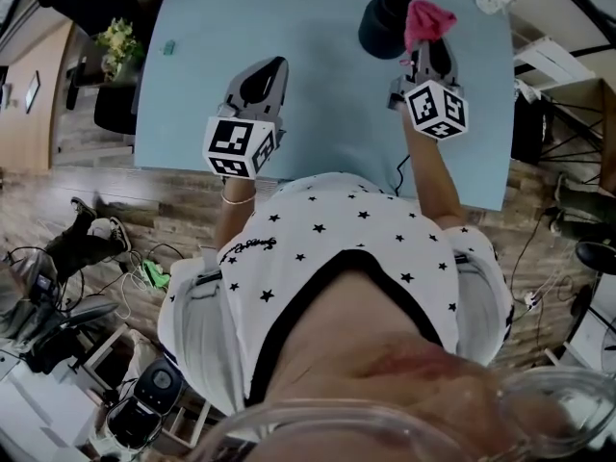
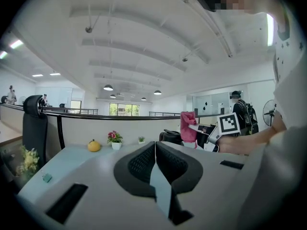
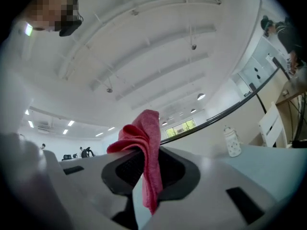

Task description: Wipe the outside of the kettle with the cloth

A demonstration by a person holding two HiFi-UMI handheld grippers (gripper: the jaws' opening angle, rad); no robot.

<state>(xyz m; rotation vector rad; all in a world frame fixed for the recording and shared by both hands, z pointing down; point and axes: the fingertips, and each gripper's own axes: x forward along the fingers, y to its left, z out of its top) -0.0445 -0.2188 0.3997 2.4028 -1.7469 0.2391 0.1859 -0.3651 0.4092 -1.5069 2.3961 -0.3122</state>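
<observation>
Cloth gripped, kettle not yet wiped

The right tool (image 1: 423, 48) is clamped on the pink cloth (image 1: 428, 17), leaving a loose fold beyond its tip, likely for rubbing. The black kettle (image 1: 383, 22) stands on the table (image 1: 289, 27) just ahead-left of that tip. The left tool (image 1: 262, 77), jaws together and empty, hangs well apart.

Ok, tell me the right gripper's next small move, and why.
Probably ease the right gripper toward the black kettle so the pink cloth presses its side. The jaws are shut on the cloth, held beside the kettle; contact can't be confirmed.
</observation>
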